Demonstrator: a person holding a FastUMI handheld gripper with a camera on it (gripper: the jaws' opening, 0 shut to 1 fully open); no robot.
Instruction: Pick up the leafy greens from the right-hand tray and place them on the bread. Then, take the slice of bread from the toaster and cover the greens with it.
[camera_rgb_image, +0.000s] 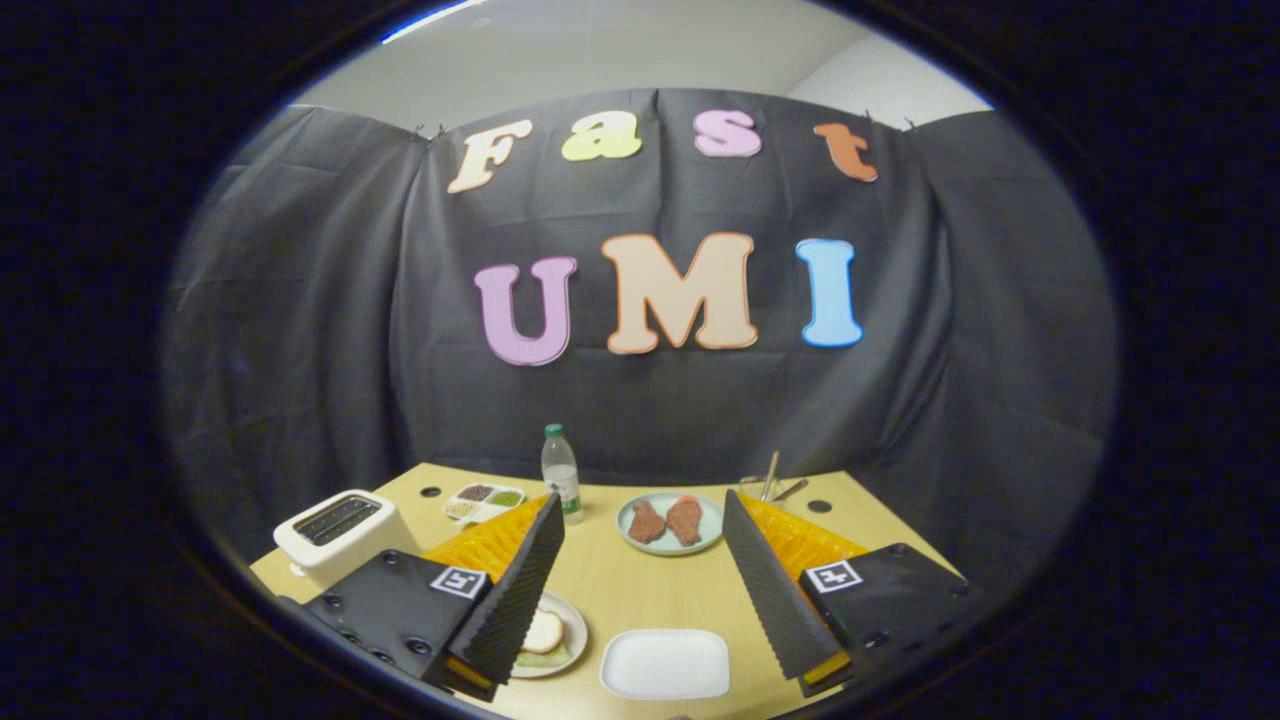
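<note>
Claw (640, 590) open (bread (543, 632) seemingly covering greens (545, 658)).

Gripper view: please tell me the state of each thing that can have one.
Gripper: open, holding nothing.
Toaster: upright; slot contents cannot be told.
Bottle: upright, capped.
Round plate: holds bread on top of greens.
White tray: bare.
Far plate: holds two meat pieces.

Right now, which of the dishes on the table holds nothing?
The white rectangular tray between the gripper fingers; the round plates carry bread or meat.
</note>
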